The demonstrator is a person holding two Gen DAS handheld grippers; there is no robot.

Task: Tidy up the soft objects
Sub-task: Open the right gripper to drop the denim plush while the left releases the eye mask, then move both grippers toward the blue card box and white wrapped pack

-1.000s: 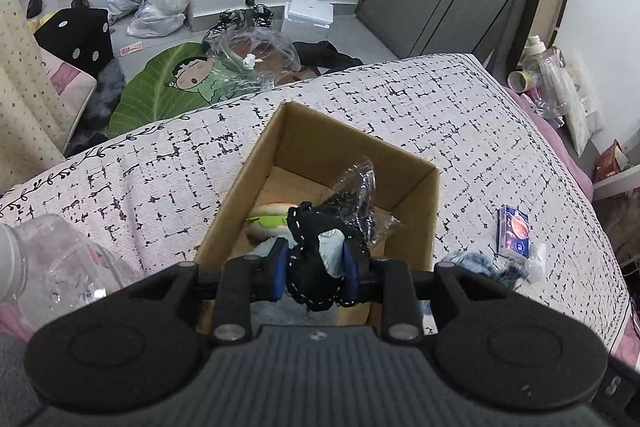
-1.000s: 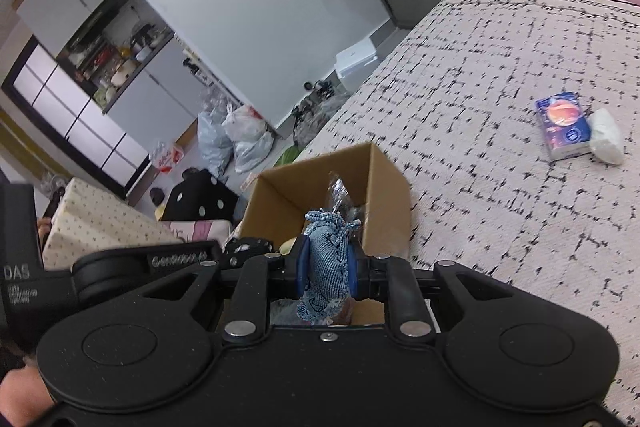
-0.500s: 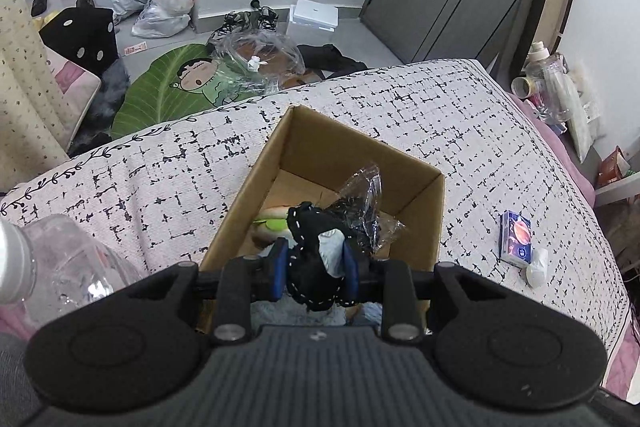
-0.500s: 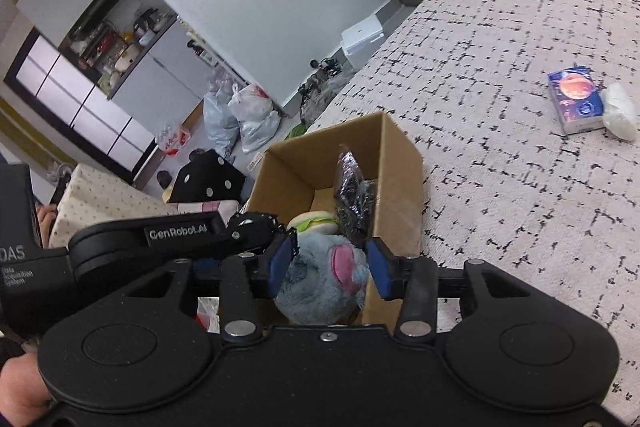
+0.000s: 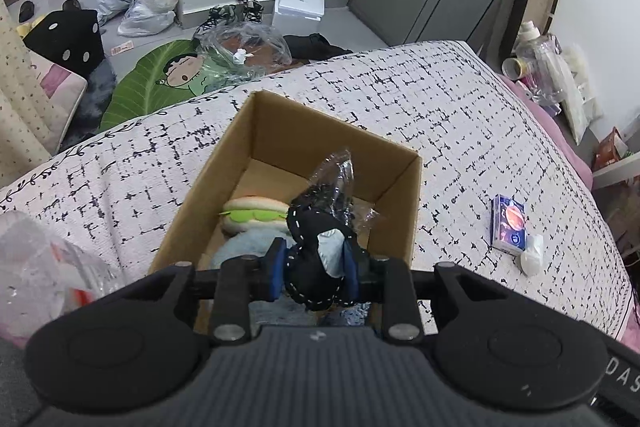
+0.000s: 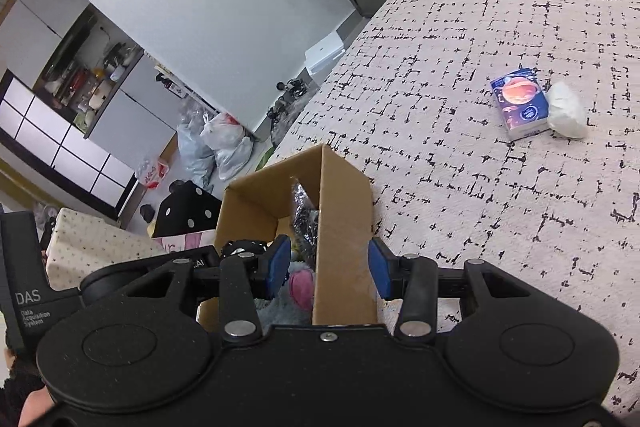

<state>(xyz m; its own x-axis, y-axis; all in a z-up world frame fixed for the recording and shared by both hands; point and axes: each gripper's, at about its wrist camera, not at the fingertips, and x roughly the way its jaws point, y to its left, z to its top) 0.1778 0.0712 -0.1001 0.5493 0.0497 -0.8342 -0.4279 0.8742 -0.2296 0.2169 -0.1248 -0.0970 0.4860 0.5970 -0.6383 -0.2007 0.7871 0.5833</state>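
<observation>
A cardboard box [image 5: 276,135] stands open on the bed. Inside lie a burger plush [image 5: 254,213], a grey-blue plush [image 5: 244,247] with a pink patch [image 6: 301,285] and a crumpled clear wrapper [image 5: 334,179]. My left gripper [image 5: 314,269] is shut on a black soft toy [image 5: 312,279] with white stitching, held over the box's near end. My right gripper [image 6: 326,267] is open and empty, its jaws standing on either side of the box's right wall [image 6: 342,227].
A blue tissue pack [image 5: 509,223] and a white wad [image 5: 532,254] lie on the patterned bedspread [image 5: 460,115] right of the box. A clear plastic bottle [image 5: 40,267] sits at the near left. Bags and clutter cover the floor beyond the bed.
My right gripper opened and let go of the grey-blue plush, which now lies in the box. My left gripper kept hold of the black toy and rose slightly.
</observation>
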